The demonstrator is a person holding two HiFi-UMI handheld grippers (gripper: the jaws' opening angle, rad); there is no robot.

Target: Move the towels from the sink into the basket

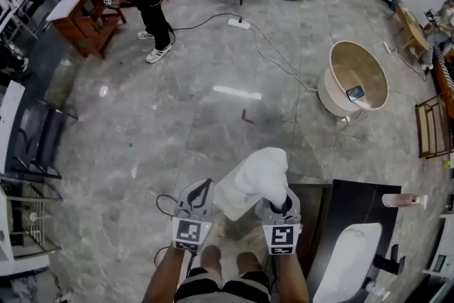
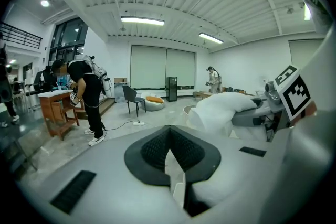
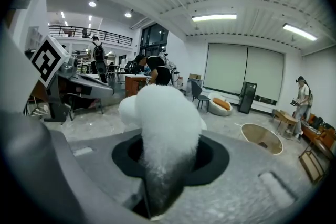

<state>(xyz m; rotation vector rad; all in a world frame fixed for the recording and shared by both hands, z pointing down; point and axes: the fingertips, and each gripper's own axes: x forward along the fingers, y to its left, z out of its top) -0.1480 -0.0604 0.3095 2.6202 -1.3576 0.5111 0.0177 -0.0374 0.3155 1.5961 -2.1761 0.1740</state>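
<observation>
**Carrying step: one white towel is out of the sink and held in the air, not yet in the basket.**

The right hand-held gripper (image 1: 282, 204) is clamped on a fold of the towel (image 1: 255, 177), and the rest of the cloth billows out ahead of its jaws. The left hand-held gripper (image 2: 170, 148) has its jaws together with nothing between them. The towel hangs just past the left edge of the dark worktop (image 1: 355, 199) that carries the sink (image 1: 351, 259), over the grey marble floor (image 1: 177, 117). It looks thick, fluffy and loosely wadded, so it will likely sag and trail. The next move, I judge, is to bring it over the basket, which I cannot pick out for sure, and then open the jaws.
</observation>
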